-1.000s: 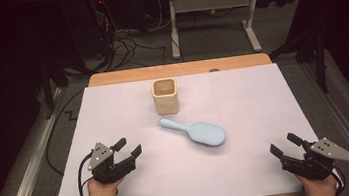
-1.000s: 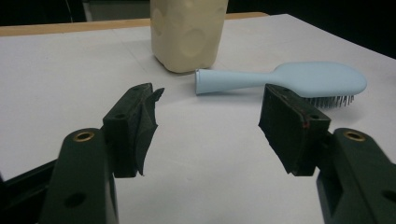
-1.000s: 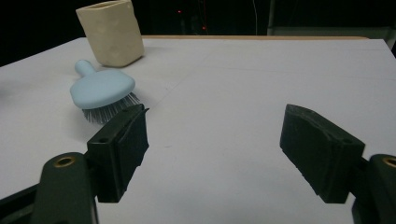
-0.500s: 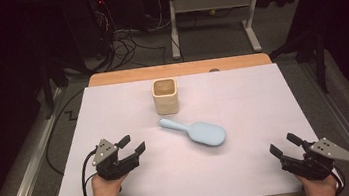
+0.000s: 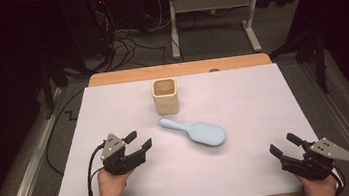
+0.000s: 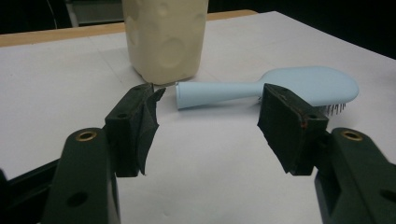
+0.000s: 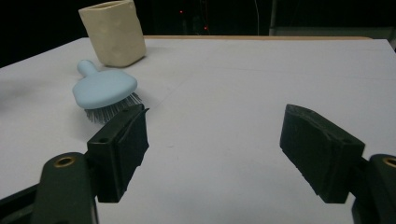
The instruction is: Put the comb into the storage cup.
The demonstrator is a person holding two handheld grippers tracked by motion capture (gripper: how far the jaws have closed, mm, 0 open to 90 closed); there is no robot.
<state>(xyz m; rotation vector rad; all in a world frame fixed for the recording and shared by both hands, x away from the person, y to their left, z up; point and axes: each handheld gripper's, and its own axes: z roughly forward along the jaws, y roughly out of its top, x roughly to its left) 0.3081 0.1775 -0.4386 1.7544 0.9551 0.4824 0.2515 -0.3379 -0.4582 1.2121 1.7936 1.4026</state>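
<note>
A pale blue hairbrush [image 5: 198, 132] lies bristles-down mid-table on white paper, its handle pointing toward a cream cup [image 5: 165, 96] just behind it. The left gripper [image 5: 135, 140] hovers near the handle, jaws spread and empty; the right gripper [image 5: 284, 146] waits well apart, also spread and empty. Risk: the smooth tapered handle could slip or nudge the cup.

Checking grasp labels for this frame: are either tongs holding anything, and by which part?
Nothing is held. The left tongs and right tongs are both open and empty; the blue hairbrush lies bristles down on the table, untouched.
</note>
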